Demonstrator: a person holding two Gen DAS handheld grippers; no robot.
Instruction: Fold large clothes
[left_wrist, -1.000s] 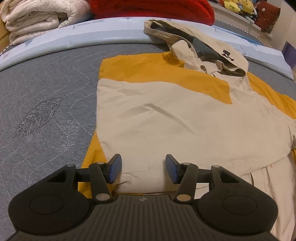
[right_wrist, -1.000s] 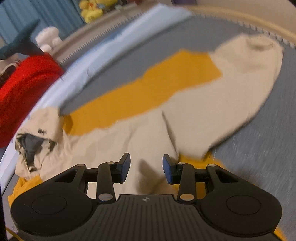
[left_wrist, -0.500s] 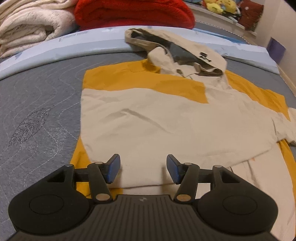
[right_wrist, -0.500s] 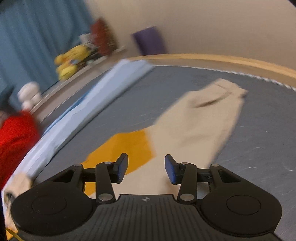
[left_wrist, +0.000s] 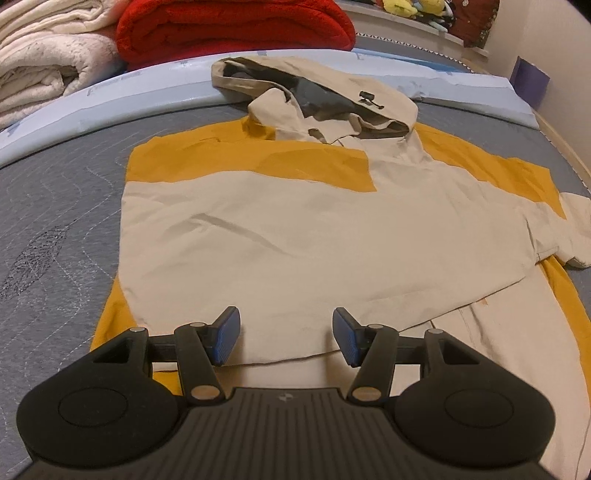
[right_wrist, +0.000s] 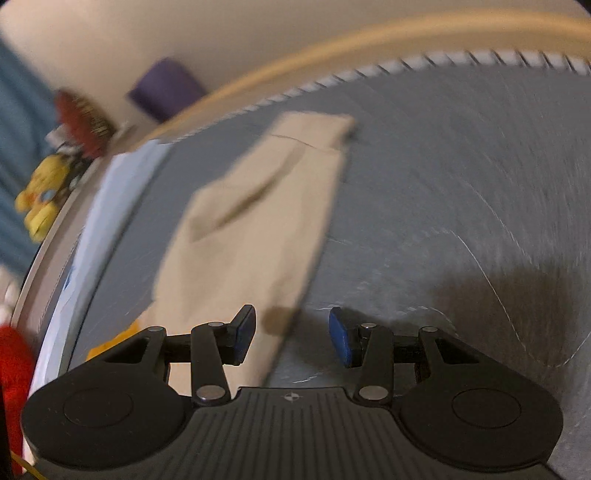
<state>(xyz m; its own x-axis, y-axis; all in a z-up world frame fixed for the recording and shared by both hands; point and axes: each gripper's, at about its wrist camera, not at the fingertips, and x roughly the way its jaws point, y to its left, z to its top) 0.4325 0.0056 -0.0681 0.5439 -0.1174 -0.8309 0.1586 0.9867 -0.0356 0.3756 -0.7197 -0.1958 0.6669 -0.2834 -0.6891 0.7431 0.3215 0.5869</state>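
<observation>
Right gripper (right_wrist: 291, 334) hangs with jaws apart and empty above the outstretched beige sleeve (right_wrist: 258, 221) on the grey mattress (right_wrist: 461, 177); grip near the cuff, through both layers. Left gripper (left_wrist: 286, 338), likewise parted and empty, hovers over the jacket (left_wrist: 314, 236) lying flat, ready to pin its body.

The right tongs (right_wrist: 291, 336) now look along the jacket sleeve (right_wrist: 258, 206), not over the jacket's middle. The left tongs (left_wrist: 286, 338) now see more of the jacket (left_wrist: 295, 236).
</observation>
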